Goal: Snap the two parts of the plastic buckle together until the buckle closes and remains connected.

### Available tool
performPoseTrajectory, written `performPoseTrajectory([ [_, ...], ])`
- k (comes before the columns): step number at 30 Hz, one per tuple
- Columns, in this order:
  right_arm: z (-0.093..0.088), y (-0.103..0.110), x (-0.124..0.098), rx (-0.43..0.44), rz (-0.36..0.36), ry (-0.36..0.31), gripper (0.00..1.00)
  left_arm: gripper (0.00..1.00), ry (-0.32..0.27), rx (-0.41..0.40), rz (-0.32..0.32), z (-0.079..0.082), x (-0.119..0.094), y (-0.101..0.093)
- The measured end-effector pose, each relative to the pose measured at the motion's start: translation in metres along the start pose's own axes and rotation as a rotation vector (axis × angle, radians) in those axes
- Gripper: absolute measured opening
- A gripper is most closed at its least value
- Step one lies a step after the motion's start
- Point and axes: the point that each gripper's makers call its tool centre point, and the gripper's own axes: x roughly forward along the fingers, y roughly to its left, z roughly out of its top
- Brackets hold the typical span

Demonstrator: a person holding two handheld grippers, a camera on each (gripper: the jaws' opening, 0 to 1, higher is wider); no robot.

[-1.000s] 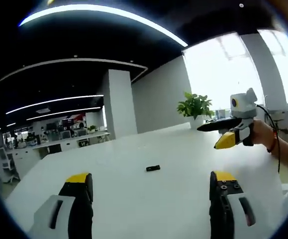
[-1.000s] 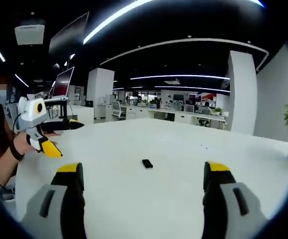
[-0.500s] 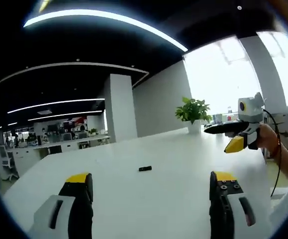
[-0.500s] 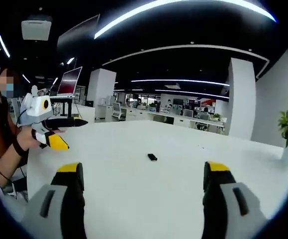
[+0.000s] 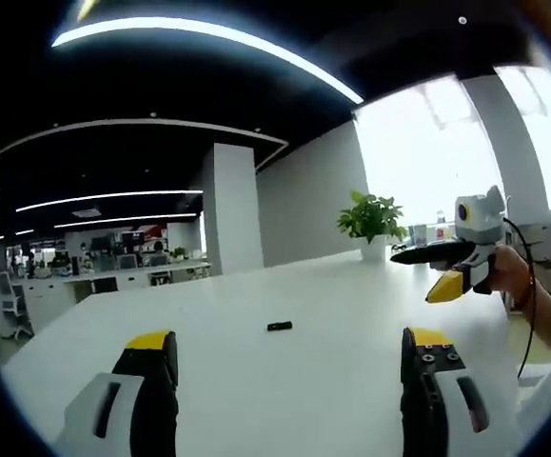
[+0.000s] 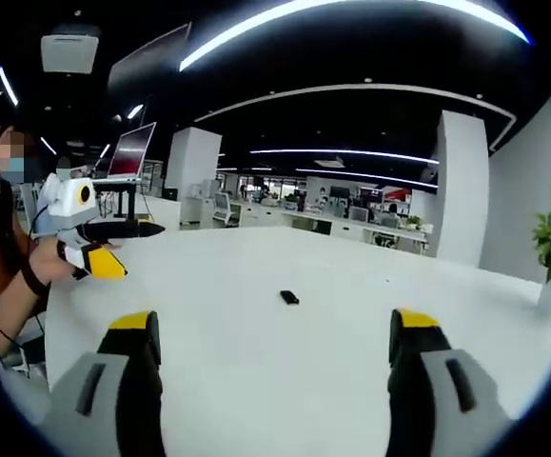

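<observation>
I see the buckle (image 5: pixel 279 327) lying alone out on the white table (image 5: pixel 332 295), well away from its edges, too small to tell whether it's closed. My left gripper (image 5: pixel 289 357) and right gripper (image 6: pixel 273 333) hold their jaws wide apart, empty. Nothing is grasped yet.

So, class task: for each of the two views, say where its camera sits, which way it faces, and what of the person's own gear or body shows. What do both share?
Left gripper view: rides on the left gripper, facing across the white table toward the window and potted plant; its open fingers rise below, and the right gripper shows.
Right gripper view: rides on the right gripper, facing the office; the left gripper shows in the person's hand.
Shared: the small black buckle, the table, the plant.
</observation>
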Motion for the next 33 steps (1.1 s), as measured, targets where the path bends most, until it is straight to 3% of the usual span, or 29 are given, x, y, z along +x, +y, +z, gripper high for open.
performPoseTrajectory([
  [2, -0.0017, -0.0005, -0.0006, 0.006, -0.002, 0.007, 1.0, 0.99, 0.004, -0.002, 0.002, -0.0009, -0.0001, -0.0006],
  [6, 0.0017, -0.0009, -0.0024, 0.017, -0.001, -0.016, 1.0, 0.99, 0.061, 0.07, 0.046, -0.0098, 0.0015, 0.0039],
  [9, -0.0009, -0.0013, -0.0022, 0.017, -0.002, -0.001, 1.0, 0.99, 0.041, 0.04, 0.017, -0.0078, 0.0013, -0.0002],
  [33, 0.0001, 0.0038, -0.0013, 0.022, 0.01, -0.017, 0.99, 0.99, 0.031, 0.032, 0.022, -0.0068, -0.003, 0.0023],
])
